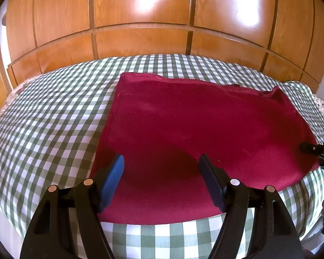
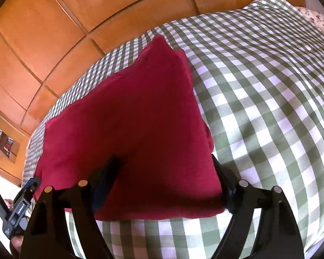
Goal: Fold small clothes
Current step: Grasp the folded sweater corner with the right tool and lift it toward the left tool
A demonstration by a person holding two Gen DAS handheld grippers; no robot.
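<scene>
While both my grippers hang over the near edge with nothing held, the notes below run left to right across the bed.

Checked cover [image 1: 49,116]: green-and-white gingham, smooth under the cloth; it gives a soft base, so my judgement is that a pinch must take the red layer only, not the cover beneath.

Red cloth [image 1: 183,129]: lies flat on the cover in front of the wooden wardrobe [image 1: 140,21], roughly rectangular. Far edge looks doubled, a second layer showing along it, so it appears already folded once; I cannot tell how many layers.

Left gripper [image 1: 162,161]: fingers wide apart, blue pads [image 1: 115,172] over the near left part of the cloth, gripping nothing. Whether the tips touch the fabric I cannot tell.

Right gripper [image 2: 166,168]: fingers also spread wide, straddling the near right corner of the cloth, nothing held; one finger over red, the other at its right edge.

Step in hand (judged): take the two near corners.

Method note: close on both corners at the same level, lift together, carry toward the far edge, keep the span taut.

Risk: uneven grips would skew the fold.
</scene>
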